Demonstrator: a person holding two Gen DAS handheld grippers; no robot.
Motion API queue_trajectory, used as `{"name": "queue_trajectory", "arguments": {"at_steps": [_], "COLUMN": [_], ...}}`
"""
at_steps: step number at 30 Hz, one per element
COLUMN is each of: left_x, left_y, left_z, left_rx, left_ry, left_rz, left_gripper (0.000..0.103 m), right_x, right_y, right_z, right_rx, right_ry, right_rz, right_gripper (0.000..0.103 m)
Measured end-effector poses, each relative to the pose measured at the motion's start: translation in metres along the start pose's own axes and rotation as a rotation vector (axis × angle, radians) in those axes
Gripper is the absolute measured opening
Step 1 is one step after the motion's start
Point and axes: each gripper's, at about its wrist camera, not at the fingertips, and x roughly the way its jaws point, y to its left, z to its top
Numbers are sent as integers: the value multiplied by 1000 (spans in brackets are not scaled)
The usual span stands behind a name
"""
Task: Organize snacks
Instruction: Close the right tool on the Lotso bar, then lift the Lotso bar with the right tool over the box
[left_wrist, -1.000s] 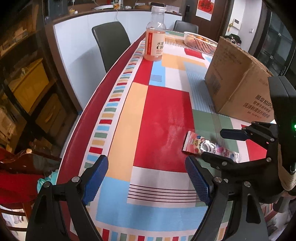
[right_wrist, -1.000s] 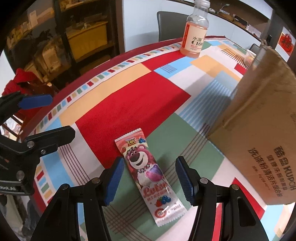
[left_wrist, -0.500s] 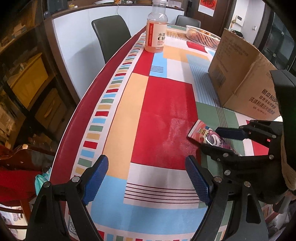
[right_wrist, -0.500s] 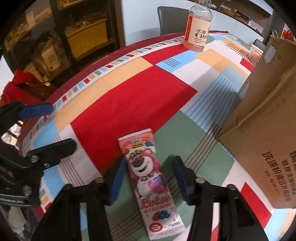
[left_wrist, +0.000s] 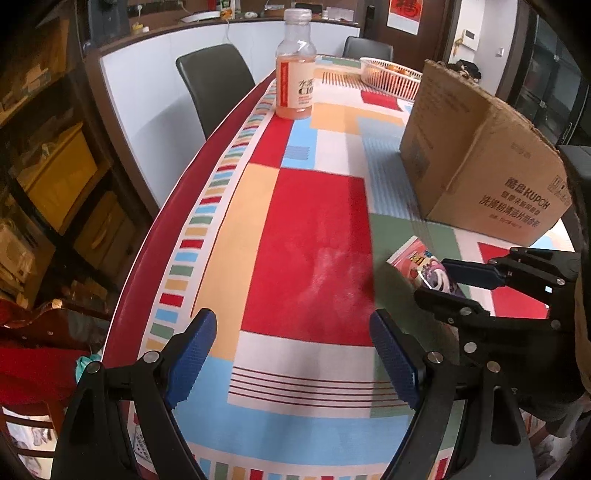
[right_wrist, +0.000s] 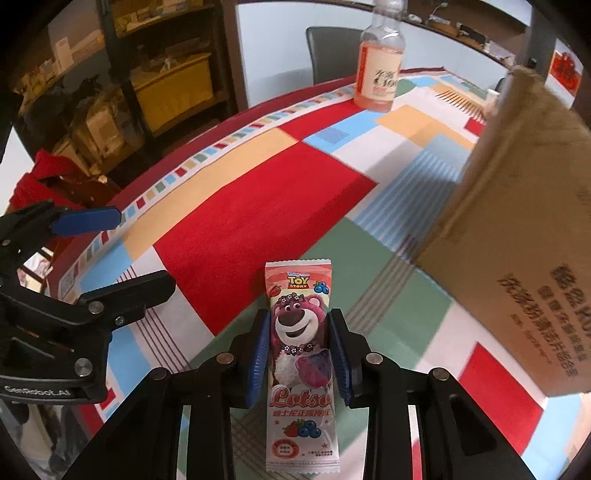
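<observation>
Item one, the worktop: it is wearing a cloth of red, blue, green, orange and white blocks, and everything below is sitting on it.

Item two, the cardboard box: it is standing to the right of the snack packet, near it but apart, printed side facing me.

Item three, the drink bottle: it is standing upright well beyond the snack packet, near the worktop's far edge, with pale pink liquid showing inside.

Item four, the white basket: it is sitting beyond the cardboard box, far from the snack packet; I cannot tell what it is holding.

Item five, my left claw: I am holding it to the left of the snack packet, jaws standing wide apart with nothing between them, only bare cloth showing below.

Item six, my right claw: I am pointing it steeply down at the snack packet, and its jaws are closing, the blue pads sitting against both long edges of the wrapper.

Item seven, the snack packet: a long pink wrapper with a bear printed on it, lying lengthwise between my right claw's pads, its top end reaching out past the fingertips over the green block beside the red one. Whether it is clear of the cloth, I cannot tell.
</observation>
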Motion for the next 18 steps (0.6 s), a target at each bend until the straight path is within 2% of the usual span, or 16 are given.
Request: {"name": "queue_trajectory", "arguments": {"at_steps": [18], "left_x": [-54], "left_y": [-54], "left_z": [32], "left_rx": [71], "left_ry": [-167], "left_rz": [-31], "left_gripper": [85], "right_x": [-82], "right_y": [-43], "right_z": [-15], "right_rx": [157], "right_ry": [-205], "right_rz": [-60], "right_gripper": [33]}}
